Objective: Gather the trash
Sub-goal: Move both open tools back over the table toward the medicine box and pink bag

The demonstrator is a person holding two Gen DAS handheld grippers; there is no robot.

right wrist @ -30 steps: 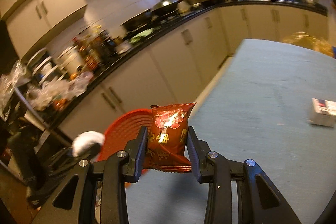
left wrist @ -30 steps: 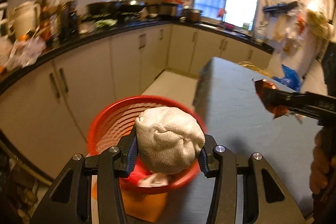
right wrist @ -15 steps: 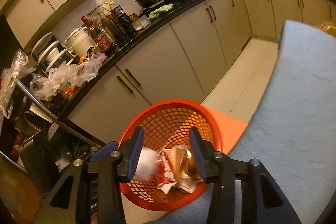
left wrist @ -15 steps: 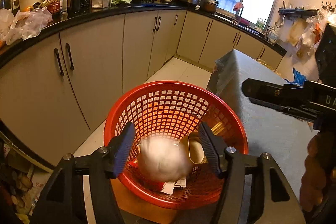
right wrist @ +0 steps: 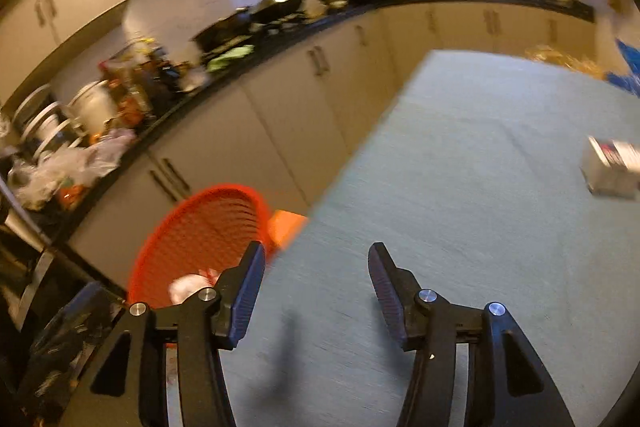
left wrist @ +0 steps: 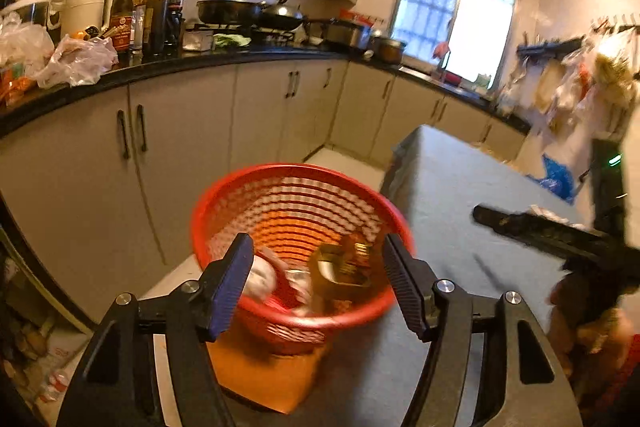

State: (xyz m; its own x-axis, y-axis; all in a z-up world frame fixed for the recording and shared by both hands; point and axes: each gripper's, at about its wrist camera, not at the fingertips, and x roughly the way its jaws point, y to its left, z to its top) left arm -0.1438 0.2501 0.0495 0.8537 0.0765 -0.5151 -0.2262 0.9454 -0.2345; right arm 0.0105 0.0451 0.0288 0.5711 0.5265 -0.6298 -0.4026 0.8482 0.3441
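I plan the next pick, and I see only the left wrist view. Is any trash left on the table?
Observer: Yes. In the right wrist view a small white box lies on the gray table, far right.
Operator: Does the right gripper hold something?
Observer: No. The right gripper is opening, with nothing between its fingers.
Operator: Where does it stand?
Observer: Over the table edge, with the red basket to its left.
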